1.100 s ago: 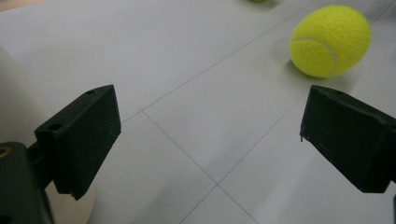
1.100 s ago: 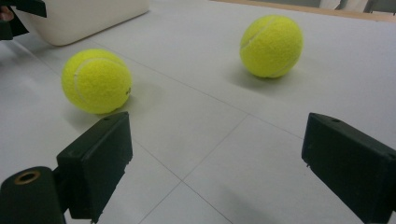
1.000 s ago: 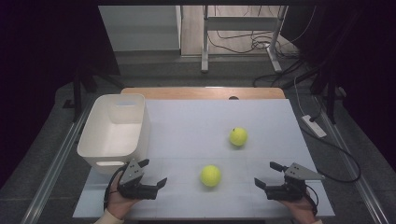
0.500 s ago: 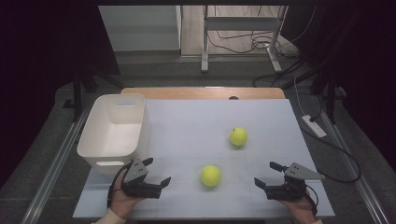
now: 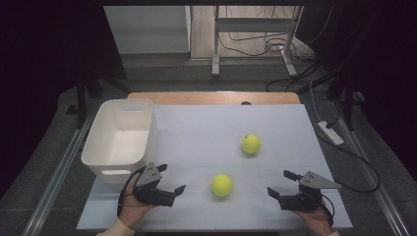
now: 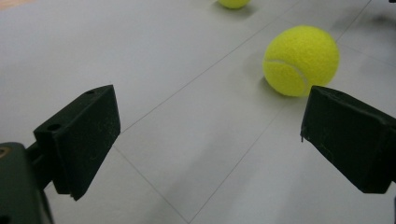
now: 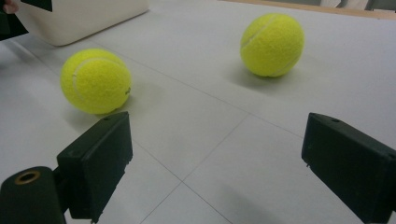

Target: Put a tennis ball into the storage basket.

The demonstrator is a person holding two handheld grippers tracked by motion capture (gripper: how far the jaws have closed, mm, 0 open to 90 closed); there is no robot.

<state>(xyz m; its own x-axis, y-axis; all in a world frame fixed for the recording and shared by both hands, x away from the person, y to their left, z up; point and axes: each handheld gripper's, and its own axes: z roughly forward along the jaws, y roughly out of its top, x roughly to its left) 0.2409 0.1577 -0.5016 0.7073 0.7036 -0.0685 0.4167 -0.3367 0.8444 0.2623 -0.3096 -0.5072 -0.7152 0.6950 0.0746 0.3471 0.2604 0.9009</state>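
A pale grey table (image 5: 206, 128) bears two tennis balls (image 5: 222, 185) (well apart) and a white tub (image 5: 119, 138)

Near ball (image 5: 222, 185) between both grippers; tub (image 5: 119, 137) behind the left.

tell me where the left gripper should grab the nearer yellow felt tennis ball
Across the widest middle of the nearer yellow felt tennis ball, coming in level from the left gripper side. The ball is round and sits free on the white table, so the open jaws can straddle it there.

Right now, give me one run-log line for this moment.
left gripper: open, empty, facing near ball | right gripper: open, empty | far ball: on table | bin: empty
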